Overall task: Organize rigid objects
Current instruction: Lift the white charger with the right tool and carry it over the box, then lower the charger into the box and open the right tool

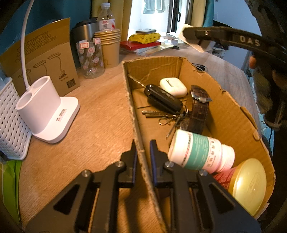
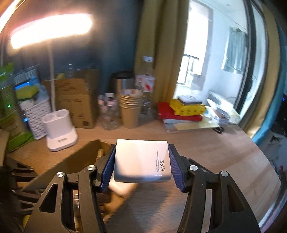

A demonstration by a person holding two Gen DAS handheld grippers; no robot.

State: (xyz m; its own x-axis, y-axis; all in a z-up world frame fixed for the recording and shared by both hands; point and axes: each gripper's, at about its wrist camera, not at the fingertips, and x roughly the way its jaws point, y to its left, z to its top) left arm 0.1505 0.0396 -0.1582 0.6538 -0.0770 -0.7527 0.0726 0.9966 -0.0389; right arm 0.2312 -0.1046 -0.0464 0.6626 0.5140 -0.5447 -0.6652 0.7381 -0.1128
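My left gripper (image 1: 143,148) is shut on the near left wall of an open cardboard box (image 1: 224,107). Inside lie a black car key (image 1: 162,99) with metal keys, a white earbud case (image 1: 173,87), a brown-strap watch (image 1: 198,105), a white pill bottle (image 1: 200,152) and a yellow-lidded jar (image 1: 248,184). My right gripper (image 2: 141,161) is shut on a white 33W charger block (image 2: 141,159), held above the desk beside the box (image 2: 75,161). The right gripper also shows at the top right of the left wrist view (image 1: 231,38).
A white lamp base (image 1: 48,111) and white basket (image 1: 10,123) stand left of the box. Behind are a cardboard sleeve (image 1: 44,59), patterned jar (image 1: 91,59), paper cups (image 1: 109,48), steel tumbler (image 1: 84,30), water bottle (image 1: 106,16), books (image 1: 141,44).
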